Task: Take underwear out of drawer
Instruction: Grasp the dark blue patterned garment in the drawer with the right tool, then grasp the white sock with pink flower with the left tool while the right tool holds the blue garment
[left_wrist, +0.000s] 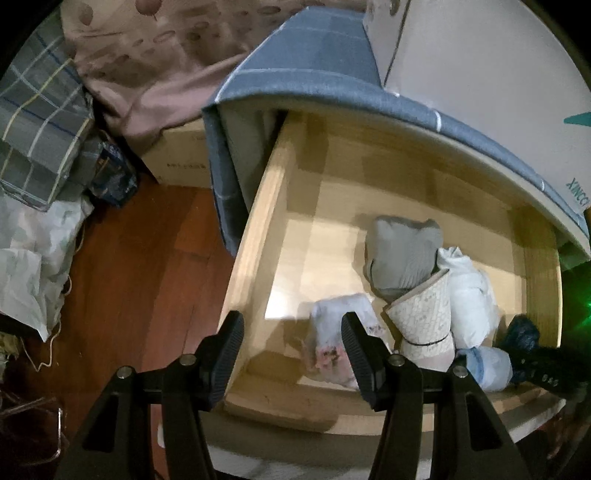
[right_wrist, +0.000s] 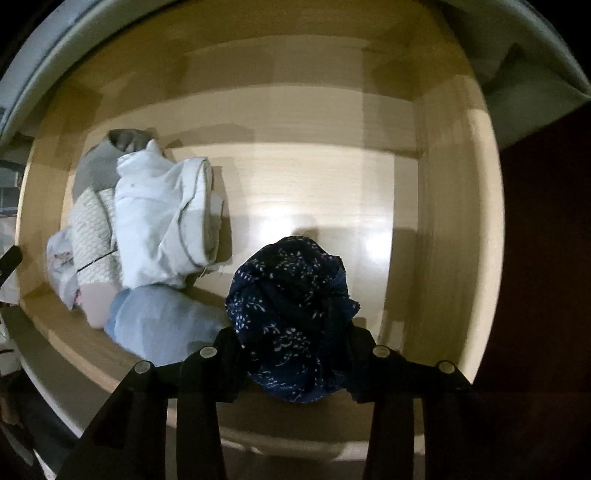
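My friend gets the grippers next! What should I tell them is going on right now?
Right gripper: shut on the dark blue flowery roll, low in the drawer near its front wall.
Left gripper: open, holding nothing, over the drawer's left front corner.
Still in the drawer: grey roll, white roll, patterned cream roll, pale blue roll, small white floral one.
Done: drawer open, blue roll gripped.
Left: lift it out, then the others.

Red-brown wood floor (left_wrist: 122, 280), cardboard box (left_wrist: 177, 158) beside blue-draped bed (left_wrist: 295, 74) (dim light).
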